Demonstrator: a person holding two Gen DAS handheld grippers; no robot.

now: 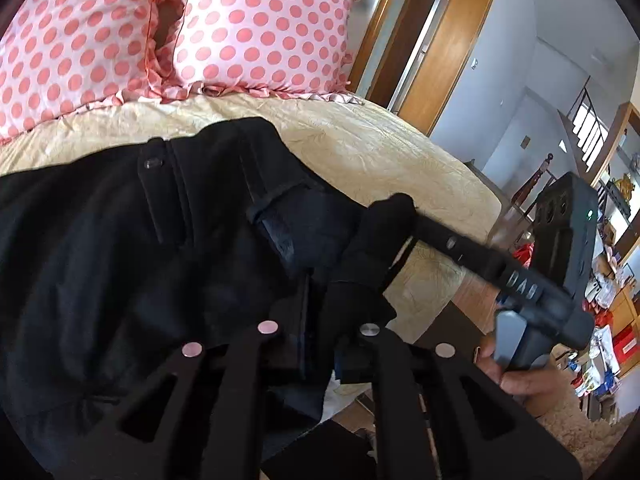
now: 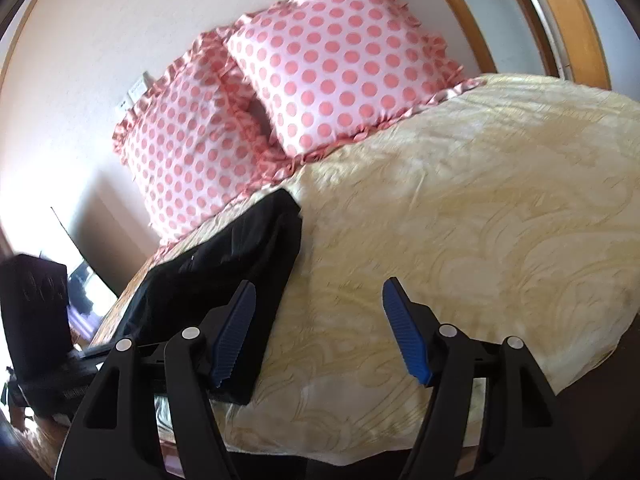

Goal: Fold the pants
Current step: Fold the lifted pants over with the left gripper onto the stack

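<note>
Black pants lie on a cream bedspread, waistband and button toward the pillows. My left gripper is shut on a bunch of the pants' black cloth at the near bed edge. In the right wrist view the pants lie as a folded dark stack at the left of the bed. My right gripper is open and empty, with blue pads, hovering just right of the pants over the bedspread. The right gripper's body shows in the left wrist view, at the bed's right edge.
Two pink polka-dot pillows lean at the head of the bed. Wooden doors and cluttered shelves stand beyond the bed's right side. The left gripper's body shows at the left of the right wrist view.
</note>
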